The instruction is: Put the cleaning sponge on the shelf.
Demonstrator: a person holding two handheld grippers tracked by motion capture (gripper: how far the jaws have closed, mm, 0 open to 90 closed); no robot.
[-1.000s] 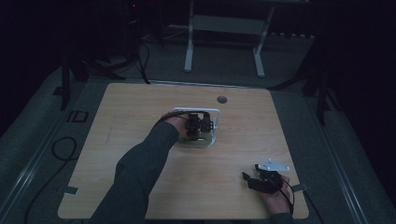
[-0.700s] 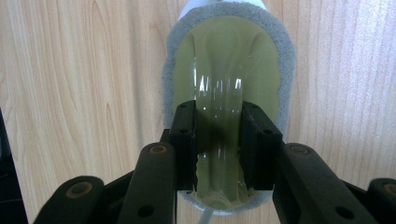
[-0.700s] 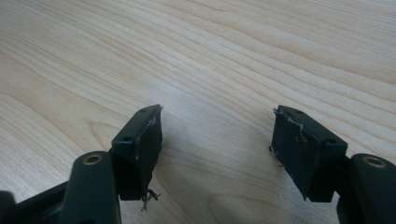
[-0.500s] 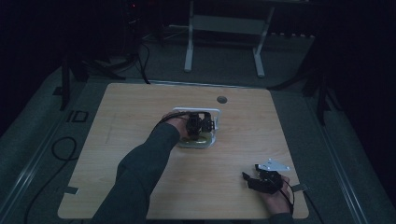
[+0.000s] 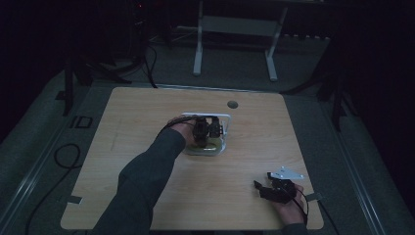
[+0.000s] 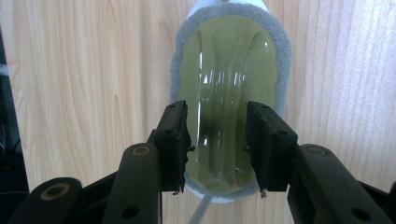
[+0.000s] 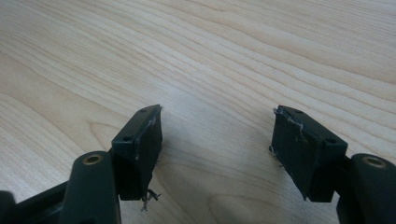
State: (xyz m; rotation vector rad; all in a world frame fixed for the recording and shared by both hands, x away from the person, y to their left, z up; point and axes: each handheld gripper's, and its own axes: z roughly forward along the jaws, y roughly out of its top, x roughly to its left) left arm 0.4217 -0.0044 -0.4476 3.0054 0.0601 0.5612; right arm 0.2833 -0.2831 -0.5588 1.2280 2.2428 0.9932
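Sponge [image 5: 211, 145], the olive-green one with a grey scouring rim, sits mid-table in the high view, in a white holder [image 5: 222, 117] under my left hand-held gripper [image 5: 209, 131]. In the left gripper view its jaws have just been opening, straddling the glossy sponge [image 6: 231, 93] without pressing, so I reckon I'm releasing; next, lift clear. In the right gripper view my right hand-held gripper [image 7: 217, 140] gapes over bare table [image 7: 233, 51].

Dark long sleeve [image 5: 147, 178]; black claw [image 6: 217, 140] with brass-ringed pivots, frayed pads.
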